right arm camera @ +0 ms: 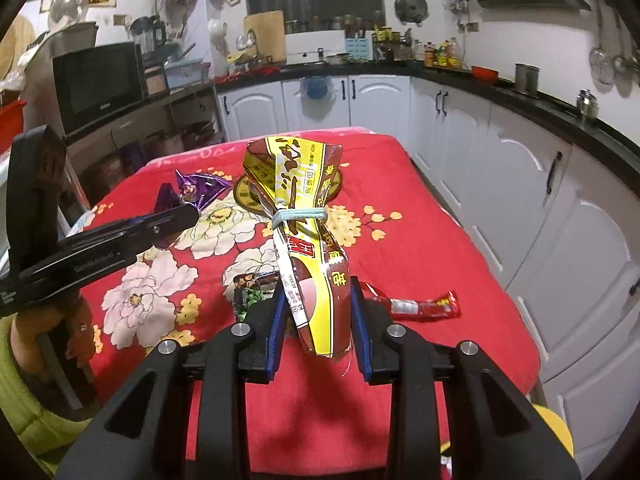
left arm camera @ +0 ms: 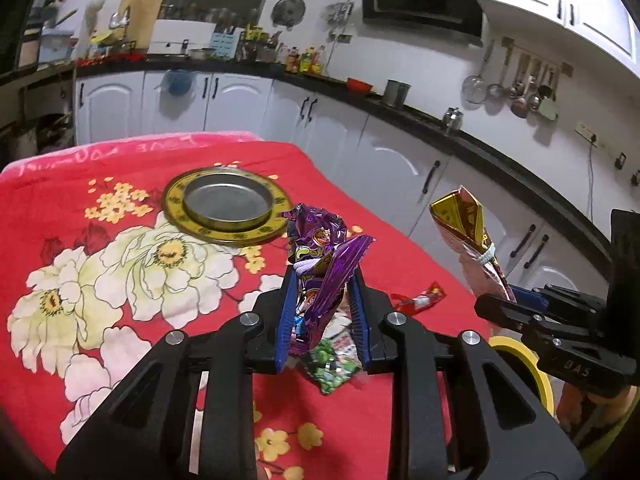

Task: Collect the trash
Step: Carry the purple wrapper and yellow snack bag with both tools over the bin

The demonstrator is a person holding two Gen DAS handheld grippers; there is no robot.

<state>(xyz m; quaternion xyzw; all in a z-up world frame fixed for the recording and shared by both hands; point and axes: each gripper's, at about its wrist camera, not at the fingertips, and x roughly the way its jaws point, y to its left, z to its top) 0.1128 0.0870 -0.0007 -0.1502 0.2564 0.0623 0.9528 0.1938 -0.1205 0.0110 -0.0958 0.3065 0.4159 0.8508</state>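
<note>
My left gripper [left arm camera: 322, 280] is shut on a purple foil snack bag [left arm camera: 320, 256] tied with a white band, held above the red flowered cloth [left arm camera: 100, 208]. My right gripper [right arm camera: 318, 292] is shut on a yellow and brown snack bag [right arm camera: 300, 216] tied with a light blue band, also held above the cloth. A green pea snack packet [left arm camera: 330, 364] lies under the left gripper and shows in the right wrist view [right arm camera: 250, 292]. A red sausage wrapper [right arm camera: 420, 306] lies on the cloth to the right. A round tin plate with a yellow rim [left arm camera: 228, 206] sits farther back.
White kitchen cabinets [right arm camera: 500, 152] with a black counter run close along the table's right side and back. A yellow stool [left arm camera: 524, 364] stands at the table's near right corner. A microwave [right arm camera: 96, 80] stands on a shelf at the left.
</note>
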